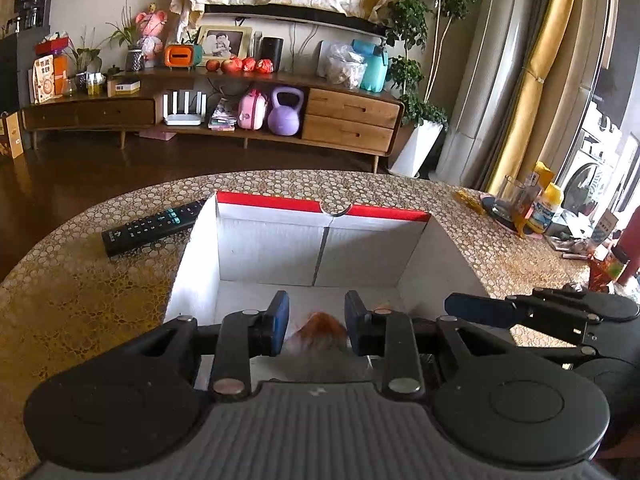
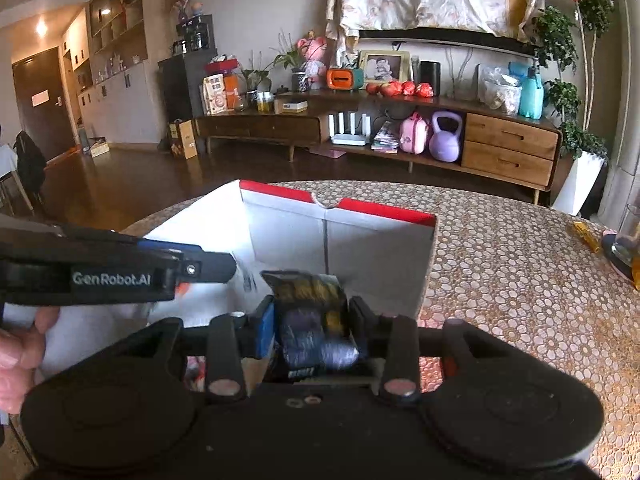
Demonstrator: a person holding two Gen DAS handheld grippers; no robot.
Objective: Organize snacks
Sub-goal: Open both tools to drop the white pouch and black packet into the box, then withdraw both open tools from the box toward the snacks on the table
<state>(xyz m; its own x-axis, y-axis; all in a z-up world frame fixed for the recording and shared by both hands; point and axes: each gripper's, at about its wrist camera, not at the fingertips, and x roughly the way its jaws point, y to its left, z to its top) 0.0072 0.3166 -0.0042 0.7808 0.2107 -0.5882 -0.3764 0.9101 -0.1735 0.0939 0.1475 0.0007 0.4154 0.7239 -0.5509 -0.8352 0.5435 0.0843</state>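
Note:
An open white cardboard box with a red rim (image 1: 276, 248) (image 2: 376, 244) stands on the patterned table. My left gripper (image 1: 316, 320) hangs over the box's near side. A blurred snack packet with an orange-red top (image 1: 322, 326) sits between its blue pads, which stand slightly apart from it. My right gripper (image 2: 312, 320) is over the same box to the right. A black and yellow snack packet (image 2: 316, 320) is between its fingers, blurred and tilted, and looks loose. Each gripper shows from the side in the other's view: right (image 1: 480, 310), left (image 2: 208, 266).
A black remote (image 1: 156, 226) lies left of the box. A glass, bottles and small items (image 1: 536, 204) crowd the table's right end. A person's hand (image 2: 20, 348) holds the left gripper. A wooden sideboard (image 1: 352, 116) stands beyond the table.

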